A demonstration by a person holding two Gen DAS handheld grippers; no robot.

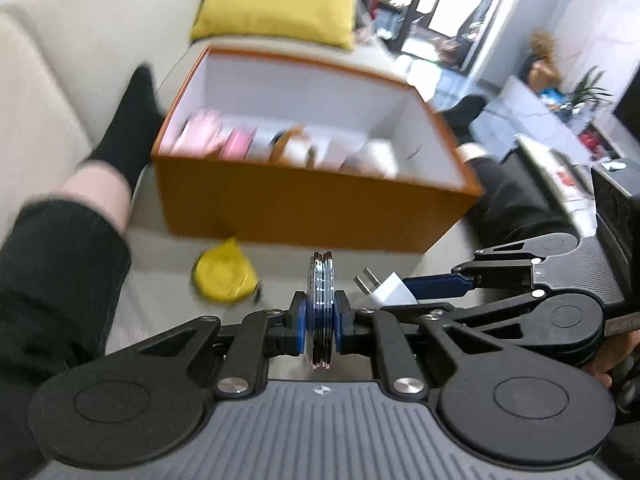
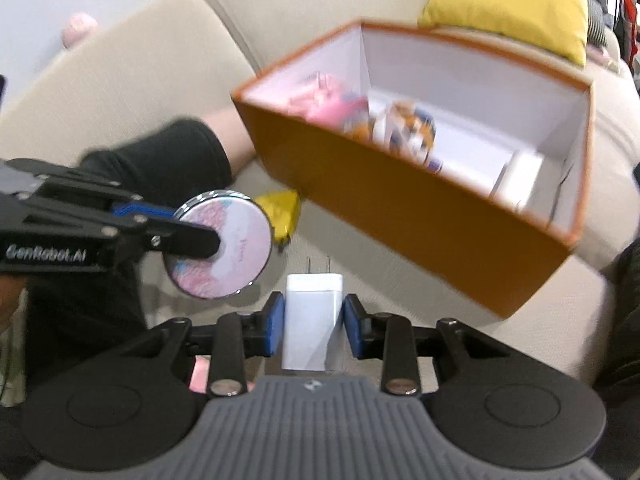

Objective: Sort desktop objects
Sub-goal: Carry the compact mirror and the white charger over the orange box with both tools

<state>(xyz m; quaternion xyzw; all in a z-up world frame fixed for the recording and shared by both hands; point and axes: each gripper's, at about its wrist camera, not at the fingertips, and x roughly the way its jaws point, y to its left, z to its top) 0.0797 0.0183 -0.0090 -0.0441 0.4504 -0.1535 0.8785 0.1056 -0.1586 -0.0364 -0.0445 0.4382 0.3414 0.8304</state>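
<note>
1. Left gripper (image 1: 320, 320): closed on a round pink compact (image 2: 224, 246), held on edge, in front of the orange box (image 1: 312, 208).
2. Right gripper (image 2: 314, 326): clamped on a white charger plug (image 2: 312, 320), prongs toward the box.
3. A yellow pouch (image 1: 224, 276) is seen just before the box.
4. Pink and mixed items are seen inside the box, blurred.

Bright, even daylight. Blown-out window (image 1: 448, 4) far right in left view. Heavy motion blur on orange box (image 1: 304, 200) and contents in both views; near claw bodies stay sharp. Strong fisheye bending and dark vignette at corners. Shadows soft.
</note>
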